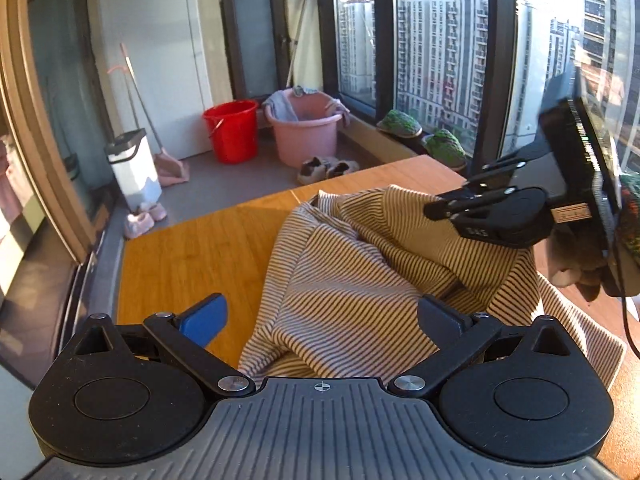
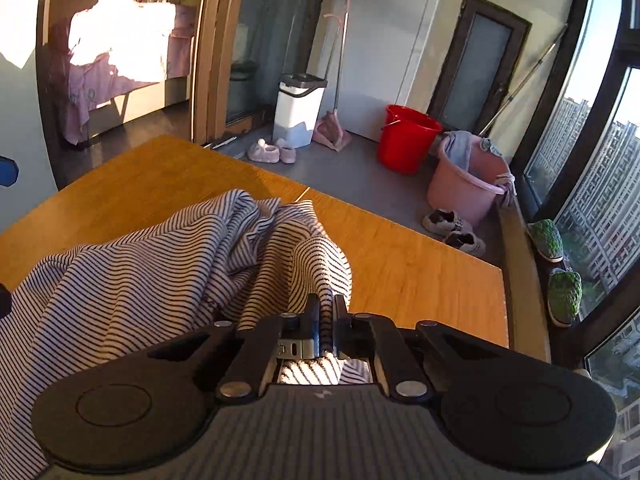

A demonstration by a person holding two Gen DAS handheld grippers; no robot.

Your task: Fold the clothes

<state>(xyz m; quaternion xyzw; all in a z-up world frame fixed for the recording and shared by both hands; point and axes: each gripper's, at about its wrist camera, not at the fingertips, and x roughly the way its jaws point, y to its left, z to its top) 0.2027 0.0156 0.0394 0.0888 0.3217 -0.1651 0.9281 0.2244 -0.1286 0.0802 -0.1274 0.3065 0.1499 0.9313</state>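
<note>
1. here, right gripper (image 2: pixel 327 312) clamped tight on a fold of the striped garment (image 2: pixel 160 264), cloth pinched between the two pads and bunched up from the bench (image 2: pixel 420 272).
2. seen also from the left wrist view, right gripper (image 1: pixel 434 208) raised above the garment's upper folds, a hand (image 1: pixel 576 276) behind its body.
3. left gripper (image 1: pixel 324 316) wide apart, blue pad (image 1: pixel 204 320) over bare wood on one side, dark pad (image 1: pixel 438 314) touching or just over the cloth on the other; nothing pinched.
4. striped garment (image 1: pixel 340 280) crumpled in a heap on the wooden bench (image 1: pixel 192 252), one edge trailing toward the near right corner.
5. beyond the bench, on the grey floor: red bucket (image 2: pixel 408 136), pink tub (image 2: pixel 468 184) with cloths draped on its rim, white bin (image 2: pixel 298 110), pink slippers (image 2: pixel 272 152), a dark pair of shoes (image 2: pixel 454 228).
6. along the window sill, two green slippers (image 2: pixel 556 268).
</note>
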